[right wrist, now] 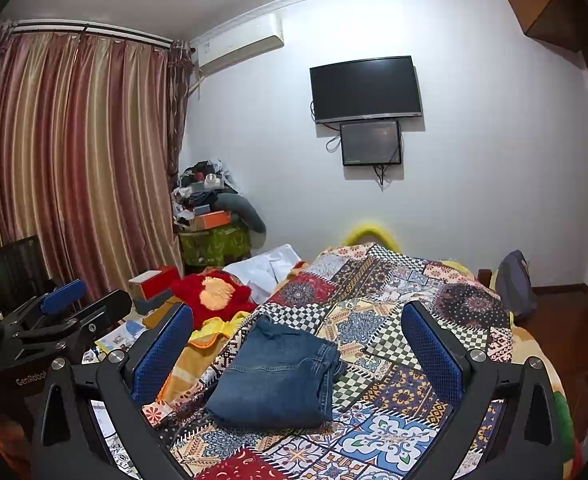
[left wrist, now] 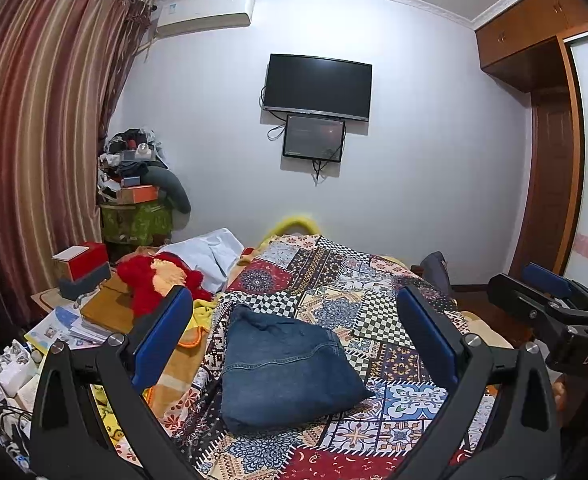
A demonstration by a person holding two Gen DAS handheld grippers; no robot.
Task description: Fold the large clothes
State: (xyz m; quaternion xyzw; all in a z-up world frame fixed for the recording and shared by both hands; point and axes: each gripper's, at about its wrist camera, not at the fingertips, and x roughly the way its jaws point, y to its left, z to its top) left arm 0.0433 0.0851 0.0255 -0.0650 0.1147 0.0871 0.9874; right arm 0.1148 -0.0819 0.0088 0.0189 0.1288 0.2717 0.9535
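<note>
The folded jeans lie as a compact blue denim bundle on the patchwork bedspread, in the lower middle of both views. The bundle's long axis runs from the bottom of the frame up toward the far wall; its narrower, gathered end points upward, and its wider folded edge faces the bottom of the frame. In the right wrist view the stacked layer edges of the jeans show along the bundle's right side. The left gripper hangs above the bed with its jaws spread wide and nothing between them; the jeans appear in the gap between its blue pads, touching neither. The right gripper is likewise wide open and empty, with the bundle framed between its fingers, slightly left of centre. Each gripper also shows at the edge of the other's view: the right gripper at the right edge, the left gripper at the left edge.
</note>
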